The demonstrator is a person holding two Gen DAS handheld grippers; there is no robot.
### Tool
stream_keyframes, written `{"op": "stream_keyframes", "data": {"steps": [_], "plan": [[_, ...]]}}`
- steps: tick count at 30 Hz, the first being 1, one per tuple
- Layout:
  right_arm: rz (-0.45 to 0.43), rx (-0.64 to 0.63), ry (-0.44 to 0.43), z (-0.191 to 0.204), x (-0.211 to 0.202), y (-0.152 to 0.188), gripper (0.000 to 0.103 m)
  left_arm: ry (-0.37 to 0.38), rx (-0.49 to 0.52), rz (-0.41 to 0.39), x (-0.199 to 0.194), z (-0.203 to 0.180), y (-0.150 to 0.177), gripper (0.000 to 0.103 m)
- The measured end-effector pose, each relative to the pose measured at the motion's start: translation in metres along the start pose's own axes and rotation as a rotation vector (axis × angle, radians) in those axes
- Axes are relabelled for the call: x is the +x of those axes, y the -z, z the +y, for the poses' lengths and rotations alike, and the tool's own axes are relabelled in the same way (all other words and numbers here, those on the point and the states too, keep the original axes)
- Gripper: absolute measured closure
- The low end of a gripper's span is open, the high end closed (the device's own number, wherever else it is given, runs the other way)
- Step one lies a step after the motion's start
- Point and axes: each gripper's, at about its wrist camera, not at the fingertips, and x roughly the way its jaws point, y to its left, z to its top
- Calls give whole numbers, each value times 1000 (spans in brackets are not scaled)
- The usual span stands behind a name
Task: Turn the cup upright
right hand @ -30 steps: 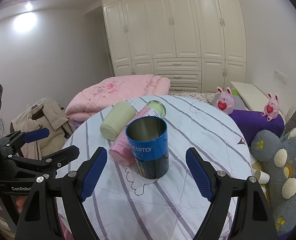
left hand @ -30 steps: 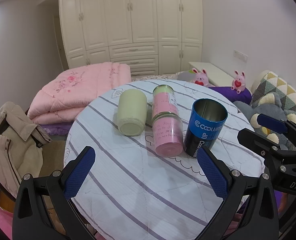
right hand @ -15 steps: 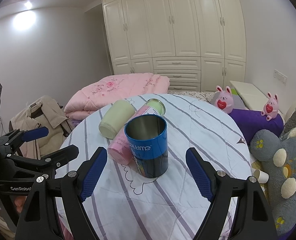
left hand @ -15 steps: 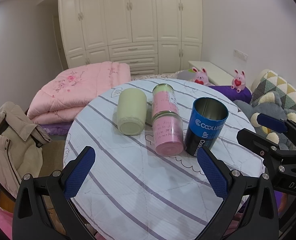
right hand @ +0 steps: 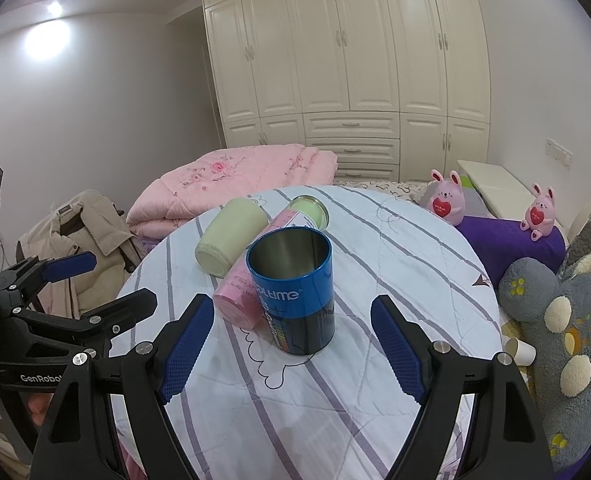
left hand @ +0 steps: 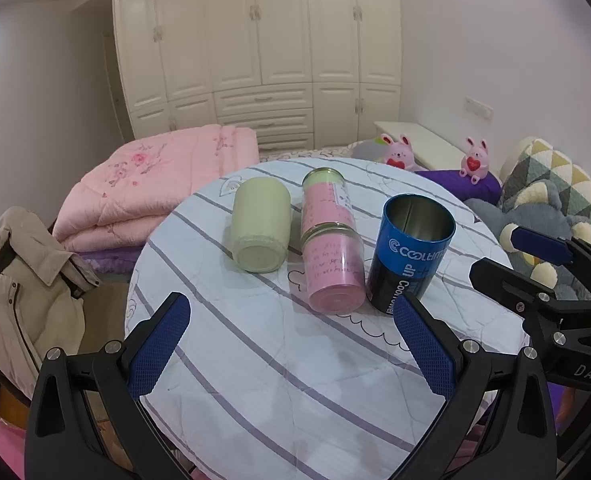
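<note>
My left gripper (left hand: 291, 344) is wide open and holds nothing. My right gripper (right hand: 293, 350) is wide open too, with nothing between its blue pads.

On the left of the round table with the striped white cloth (left hand: 255, 380) lies the pale green cup with a rough matte skin (left hand: 260, 225). It is on its side, with its flat bottom facing me. I think it is the next cup to flip. It looks light and stiff, and not too slippery, so I would pinch it across the middle of its round body.

Just to its right lies the long clear tube with pink paper inside (left hand: 329, 240). It is close to the green cup, maybe touching; I cannot tell. It looks smooth, so it may roll if I bump it.

Right beside the tube stands the shiny blue metal cup with white letters (right hand: 291, 292). It is already upright with its mouth open to the top. It looks hard and slick.

There is open cloth in front of the 3 things, so I have room to set a cup down there. The table edge is near on the left side of the green cup. On the right, past the edge, sits a grey soft toy (right hand: 567, 320).
</note>
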Motion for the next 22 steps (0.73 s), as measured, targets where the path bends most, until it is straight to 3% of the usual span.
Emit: {"op": "stream_keyframes", "data": {"steps": [13,22], "plan": [[35,1,11,-1,10,1,21,-3,7,12,8,0,-1,0],[80,9,14,-4,27,1,21,21,11,76,27,7,3,0]]}}
